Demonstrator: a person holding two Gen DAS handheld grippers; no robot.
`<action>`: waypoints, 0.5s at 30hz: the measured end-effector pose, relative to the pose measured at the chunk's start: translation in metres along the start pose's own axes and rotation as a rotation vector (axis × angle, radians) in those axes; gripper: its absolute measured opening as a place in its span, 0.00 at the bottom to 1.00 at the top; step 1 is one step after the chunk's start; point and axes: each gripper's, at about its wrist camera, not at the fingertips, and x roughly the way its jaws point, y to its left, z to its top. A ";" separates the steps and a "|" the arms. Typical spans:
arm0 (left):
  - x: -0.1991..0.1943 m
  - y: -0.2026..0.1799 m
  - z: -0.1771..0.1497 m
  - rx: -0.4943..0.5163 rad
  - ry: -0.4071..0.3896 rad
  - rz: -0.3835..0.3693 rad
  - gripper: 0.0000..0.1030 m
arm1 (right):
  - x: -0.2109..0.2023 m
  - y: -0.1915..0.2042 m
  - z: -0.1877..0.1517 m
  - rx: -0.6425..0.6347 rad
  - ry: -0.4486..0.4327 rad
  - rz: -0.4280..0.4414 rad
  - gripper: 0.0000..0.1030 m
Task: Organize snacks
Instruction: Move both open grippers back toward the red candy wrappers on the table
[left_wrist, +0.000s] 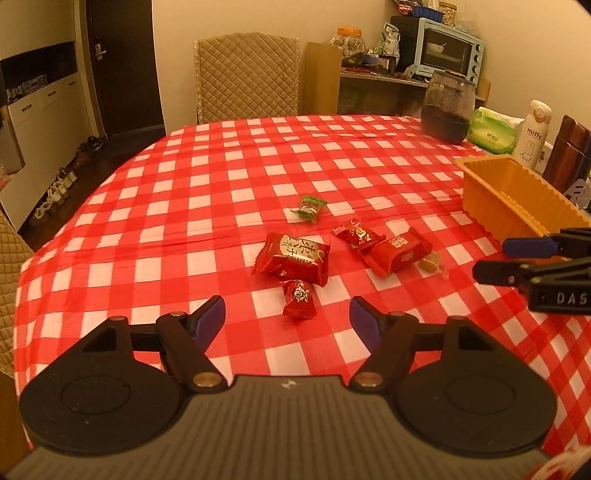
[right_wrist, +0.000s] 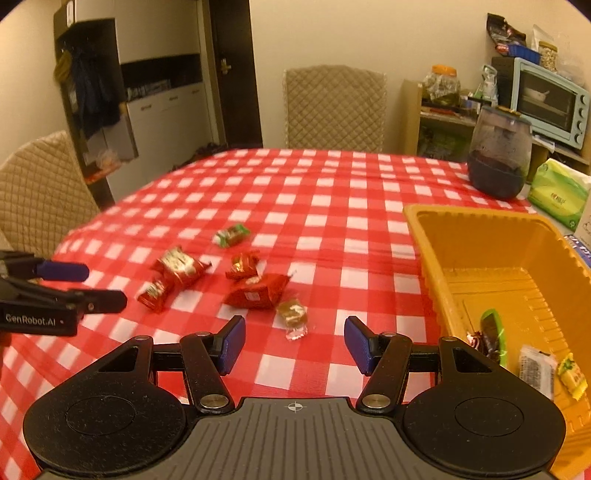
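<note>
Several wrapped snacks lie on the red checked tablecloth (left_wrist: 221, 166): a small red candy (left_wrist: 299, 299), a large red pack (left_wrist: 293, 258), a red pack (left_wrist: 399, 251), a small red one (left_wrist: 356, 232), a green candy (left_wrist: 308, 208) and a clear brown candy (left_wrist: 430, 264). My left gripper (left_wrist: 287, 317) is open, just before the small red candy. My right gripper (right_wrist: 294, 345) is open and empty, with the brown candy (right_wrist: 293, 314) just ahead of it. The orange tray (right_wrist: 436, 258) at the right holds several snacks (right_wrist: 491, 336).
A dark glass jar (right_wrist: 498, 158), a green tissue pack (right_wrist: 557, 194), a white bottle (left_wrist: 533, 129) and a brown cylinder (left_wrist: 565, 147) stand behind the tray. Quilted chairs (right_wrist: 334, 107) stand at the far and left sides. The right gripper shows in the left wrist view (left_wrist: 495, 260).
</note>
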 end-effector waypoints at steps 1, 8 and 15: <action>0.004 0.001 0.001 -0.010 0.005 -0.004 0.69 | 0.004 -0.001 -0.001 0.001 0.006 0.001 0.58; 0.023 0.012 0.007 -0.049 0.021 -0.024 0.63 | 0.032 -0.005 0.003 -0.009 0.012 0.008 0.57; 0.032 0.011 0.009 -0.032 0.028 -0.026 0.63 | 0.067 -0.007 0.004 -0.062 0.039 0.023 0.42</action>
